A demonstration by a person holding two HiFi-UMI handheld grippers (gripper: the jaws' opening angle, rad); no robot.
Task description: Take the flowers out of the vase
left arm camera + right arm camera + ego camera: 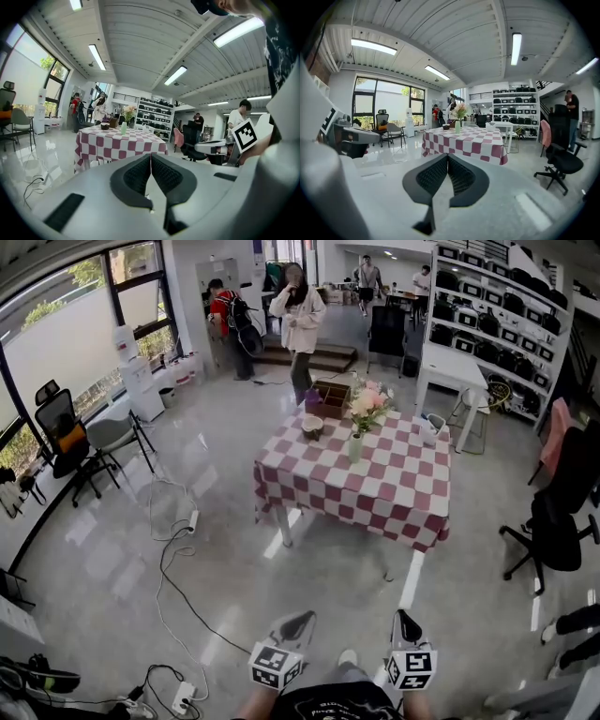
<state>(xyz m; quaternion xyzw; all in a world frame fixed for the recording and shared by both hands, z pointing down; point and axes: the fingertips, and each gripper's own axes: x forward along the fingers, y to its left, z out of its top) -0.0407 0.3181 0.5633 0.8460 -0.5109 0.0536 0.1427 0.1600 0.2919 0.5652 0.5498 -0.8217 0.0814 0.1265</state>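
Bright office floor, checked-cloth table (375, 493) well ahead, pale green vase (355, 447) upright on it holding pink flowers (367, 404), dark bowl (312, 426) near the vase, left gripper (294, 624) and right gripper (405, 622) side by side, pointing tableward, well short of it, both jaws pressed together, empty.

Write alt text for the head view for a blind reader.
A red-and-white checked table stands across a floor, bearing a pale vase of pink flowers, a dark bowl and a brown box. At the bottom edge, the left tongs and right tongs, both shut and empty, point toward it.
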